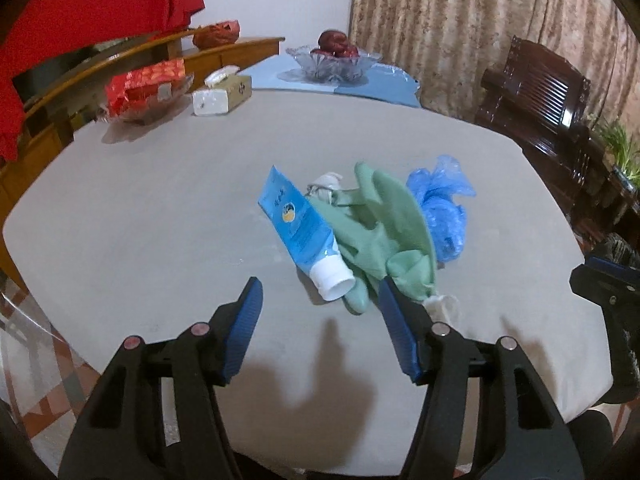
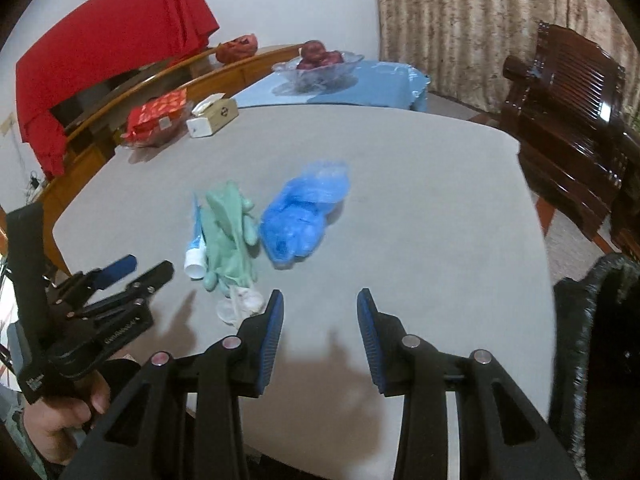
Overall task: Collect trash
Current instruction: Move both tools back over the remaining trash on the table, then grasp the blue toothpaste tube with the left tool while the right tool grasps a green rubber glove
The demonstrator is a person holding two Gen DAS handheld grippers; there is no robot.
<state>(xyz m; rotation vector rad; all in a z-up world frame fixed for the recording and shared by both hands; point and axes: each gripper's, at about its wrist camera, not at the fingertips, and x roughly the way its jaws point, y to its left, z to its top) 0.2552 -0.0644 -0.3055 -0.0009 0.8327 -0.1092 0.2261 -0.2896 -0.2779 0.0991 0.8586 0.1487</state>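
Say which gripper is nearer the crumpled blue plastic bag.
Right. The right gripper is open just short of the crumpled blue plastic bag; the left gripper is open by the tube and glove beside it.

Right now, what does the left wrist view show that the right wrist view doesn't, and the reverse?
Only the left wrist view shows the blue tube's full printed body and a potted plant. Only the right wrist view shows the whole left gripper from the side, with the hand holding it. Both show the green rubber glove, blue plastic bag, tissue box and fruit bowl.
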